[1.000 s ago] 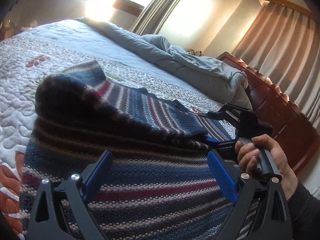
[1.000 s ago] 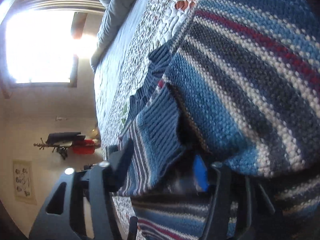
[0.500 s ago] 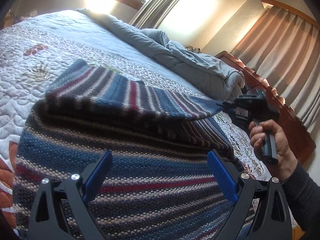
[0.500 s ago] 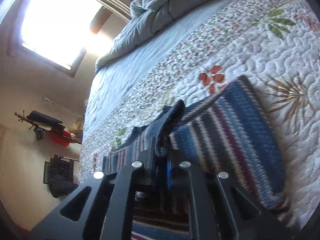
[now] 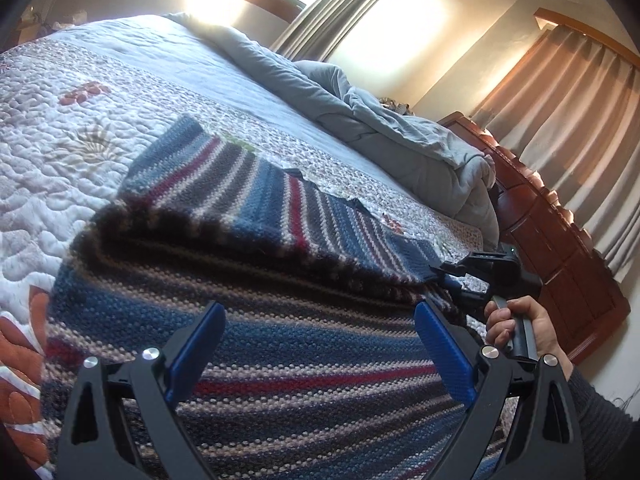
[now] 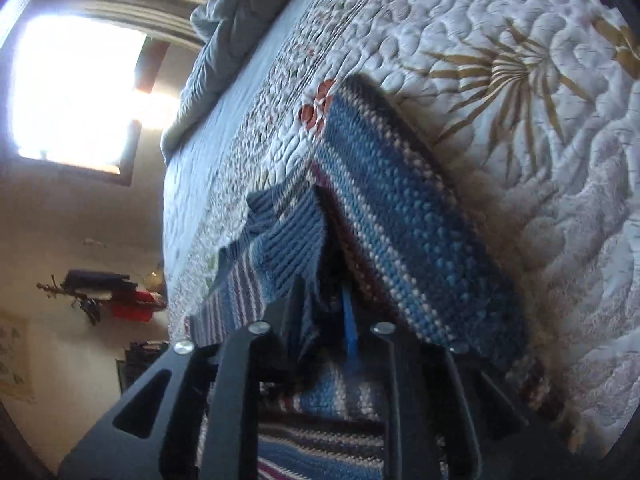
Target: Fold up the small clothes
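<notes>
The bed (image 5: pixel 100 128), under a white quilted floral cover, is filling most of both views, with a grey duvet (image 5: pixel 360 120) lying bunched along its far side. A striped knit sweater (image 5: pixel 280 360) in blue, grey and red is lying flat on the quilt, its upper part doubled over the lower body. The left tool (image 5: pixel 316 356) is hovering just above the sweater's near portion, blue fingers spread wide and gripping nothing. The right tool (image 6: pixel 332 320) is pinching the ribbed blue edge of the sweater, fingers pressed together on the fabric. In the left wrist view, the right hand (image 5: pixel 524 332) is gripping that tool's handle near the sweater's right side.
</notes>
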Demonstrator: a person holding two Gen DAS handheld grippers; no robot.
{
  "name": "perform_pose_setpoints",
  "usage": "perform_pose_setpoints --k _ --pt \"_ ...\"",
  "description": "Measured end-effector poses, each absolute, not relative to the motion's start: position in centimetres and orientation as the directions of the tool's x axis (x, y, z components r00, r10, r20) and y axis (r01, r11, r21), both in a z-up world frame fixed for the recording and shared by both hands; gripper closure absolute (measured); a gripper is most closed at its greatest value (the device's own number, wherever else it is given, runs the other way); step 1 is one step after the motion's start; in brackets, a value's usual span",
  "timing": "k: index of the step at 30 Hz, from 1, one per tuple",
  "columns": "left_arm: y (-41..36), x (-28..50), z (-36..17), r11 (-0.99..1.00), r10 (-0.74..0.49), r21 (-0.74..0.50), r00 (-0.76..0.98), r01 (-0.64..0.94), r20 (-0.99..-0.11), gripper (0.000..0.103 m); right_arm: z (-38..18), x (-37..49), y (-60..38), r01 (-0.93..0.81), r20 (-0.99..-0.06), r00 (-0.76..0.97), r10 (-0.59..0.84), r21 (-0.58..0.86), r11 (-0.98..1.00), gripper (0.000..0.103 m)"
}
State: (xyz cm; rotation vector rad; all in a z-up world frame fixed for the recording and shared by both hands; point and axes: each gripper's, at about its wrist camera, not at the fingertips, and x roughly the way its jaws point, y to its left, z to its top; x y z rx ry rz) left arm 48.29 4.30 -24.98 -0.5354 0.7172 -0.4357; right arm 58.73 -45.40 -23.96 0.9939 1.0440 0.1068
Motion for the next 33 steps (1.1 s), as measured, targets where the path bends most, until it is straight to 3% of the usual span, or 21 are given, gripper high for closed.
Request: perform_pose_setpoints --k 4,6,8,9,14,17,21,25,29,33 --pt "5.5 48.2 -22.5 0.782 -0.533 -0.589 0.708 0.203 -0.463 0.007 -24.0 59.3 -46.0 0.386 -0.677 0.524 0.517 0.729 0.565 0.067" --pt "6.1 49.0 -21.0 0.810 -0.503 -0.548 0.729 0.209 -0.465 0.007 -24.5 60.0 -45.5 0.383 -0.691 0.489 0.533 0.719 0.580 0.067" --pt "7.2 50.6 -19.6 0.812 -0.493 -0.545 0.745 0.209 -0.449 0.006 -23.9 60.6 -44.8 0.343 -0.708 0.470 0.527 0.696 0.631 0.089" --pt "7.8 51.7 -19.2 0.802 -0.508 -0.558 0.737 0.215 -0.446 0.006 -23.2 60.6 -44.6 0.316 -0.720 0.479 0.502 0.675 0.667 0.096" --pt "10.4 58.1 -19.1 0.670 -0.643 -0.718 0.631 0.189 -0.434 0.006 -21.4 60.0 -42.9 0.193 -0.786 0.503 0.359 0.507 0.840 0.096" --pt "10.8 60.6 -20.5 0.651 -0.669 -0.742 0.580 0.157 -0.464 0.006 -23.2 60.0 -42.9 0.198 -0.821 0.457 0.341 0.468 0.861 0.094" --pt "9.4 62.5 -23.3 0.665 -0.696 -0.732 0.478 0.148 -0.536 0.007 -20.6 59.4 -44.5 0.212 -0.768 0.550 0.329 0.510 0.834 0.077" --pt "9.1 63.2 -25.8 0.689 -0.681 -0.717 0.434 0.106 -0.590 0.007 -18.9 61.3 -43.6 0.153 -0.744 0.568 0.352 0.515 0.843 0.077" --pt "10.4 63.2 -27.6 0.694 -0.663 -0.718 0.441 0.059 -0.604 0.007 -21.6 63.5 -41.8 0.151 -0.780 0.475 0.408 0.528 0.836 0.077" --pt "11.2 63.0 -28.1 0.684 -0.674 -0.727 0.434 0.062 -0.597 0.007 -23.4 63.7 -42.9 0.186 -0.806 0.448 0.387 0.507 0.841 0.100"
